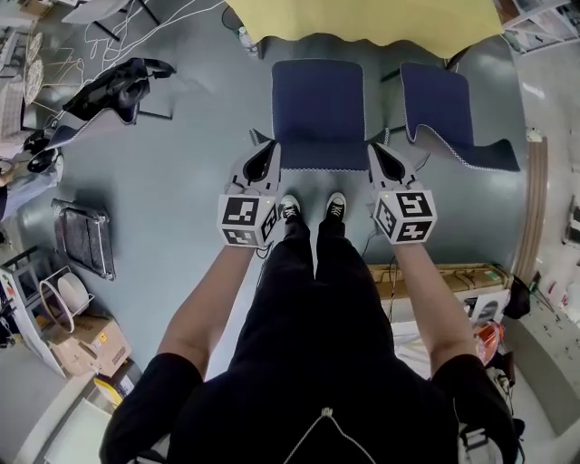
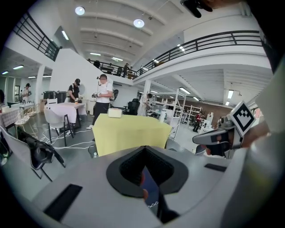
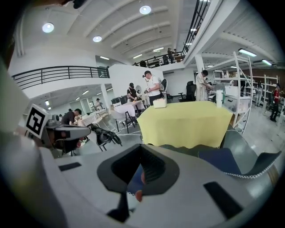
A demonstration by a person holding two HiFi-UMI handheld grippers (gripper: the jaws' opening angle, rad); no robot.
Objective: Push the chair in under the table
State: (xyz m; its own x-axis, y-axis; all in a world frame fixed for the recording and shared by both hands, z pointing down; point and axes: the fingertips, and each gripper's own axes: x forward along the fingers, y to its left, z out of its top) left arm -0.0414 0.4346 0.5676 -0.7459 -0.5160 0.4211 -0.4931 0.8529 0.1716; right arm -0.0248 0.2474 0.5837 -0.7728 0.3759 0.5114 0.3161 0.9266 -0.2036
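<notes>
The left gripper (image 1: 261, 152) and right gripper (image 1: 381, 156), jaws pressed together on nothing, flank the near corners of the blue chair (image 1: 317, 109), whose far edge sits near the yellow table (image 1: 362, 23)

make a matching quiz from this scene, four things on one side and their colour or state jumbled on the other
Things:
1. table
2. chair
3. left claw
4. shoes

Colour or state:
a. shut
b. black and white
c. draped in yellow
d. navy

Pairs: 1-c, 2-d, 3-a, 4-b
</notes>
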